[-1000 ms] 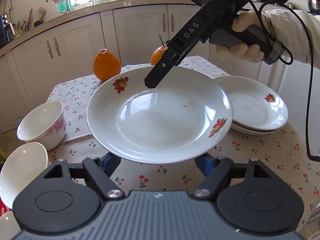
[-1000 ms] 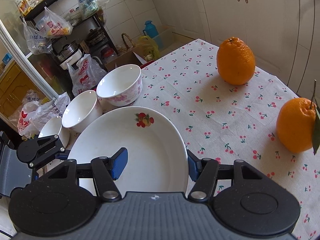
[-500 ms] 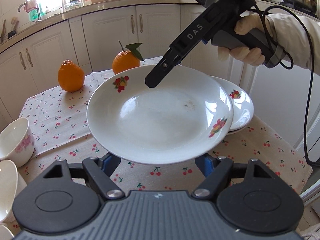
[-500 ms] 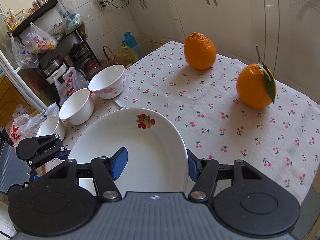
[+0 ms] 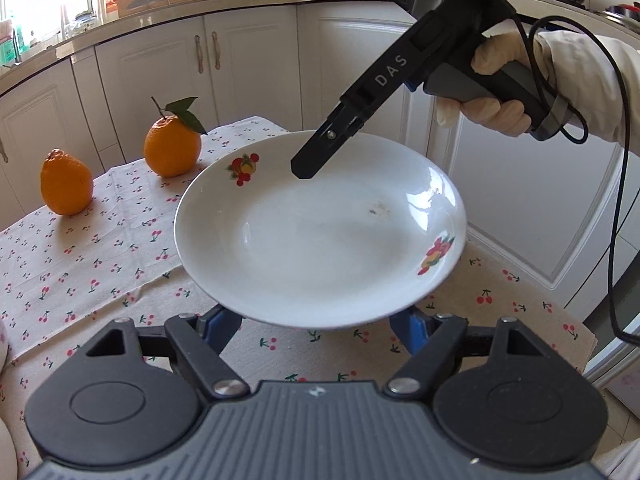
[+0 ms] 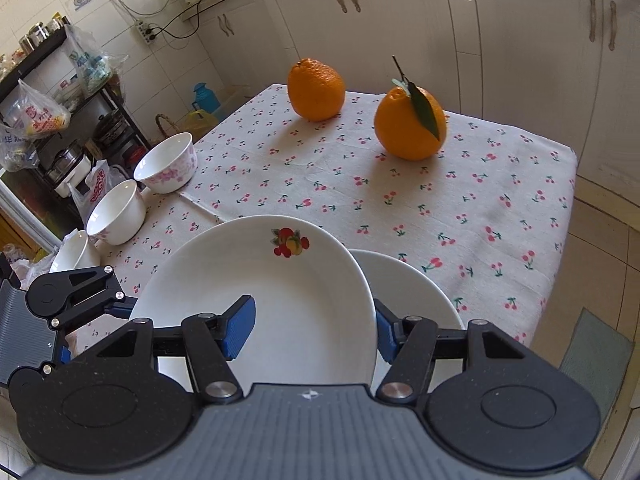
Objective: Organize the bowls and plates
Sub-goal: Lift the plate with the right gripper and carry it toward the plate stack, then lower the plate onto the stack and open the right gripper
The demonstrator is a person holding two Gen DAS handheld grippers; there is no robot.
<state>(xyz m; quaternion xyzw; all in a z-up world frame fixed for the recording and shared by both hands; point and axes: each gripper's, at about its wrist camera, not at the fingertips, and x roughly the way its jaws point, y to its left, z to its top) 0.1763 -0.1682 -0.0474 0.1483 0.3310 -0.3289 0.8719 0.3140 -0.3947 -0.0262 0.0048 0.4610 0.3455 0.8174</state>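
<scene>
A white plate with fruit prints point(image 5: 320, 240) hangs above the cherry-print tablecloth point(image 6: 440, 208), carried by both grippers. My left gripper point(image 5: 316, 322) holds its near rim, the blue pads half hidden under it. My right gripper point(image 6: 312, 328) is shut on the opposite rim, one pad on the inside and one behind the edge. In the left wrist view the right gripper's finger point(image 5: 316, 156) comes down onto the far rim from a gloved hand point(image 5: 496, 112). A second white plate point(image 6: 416, 292) lies on the table just under the held plate's right side.
Three white bowls point(image 6: 166, 164) point(image 6: 116, 212) point(image 6: 76, 250) stand in a row along the table's left edge. Two oranges point(image 6: 316, 88) point(image 6: 408, 124) sit at the far side. White cabinets point(image 5: 248, 68) close in behind, and the table's right edge drops to tiled floor point(image 6: 600, 256).
Both grippers have carried the plate sideways across the table. The plates lying on the table slid behind it in the left wrist view and appeared under it in the right wrist view.
</scene>
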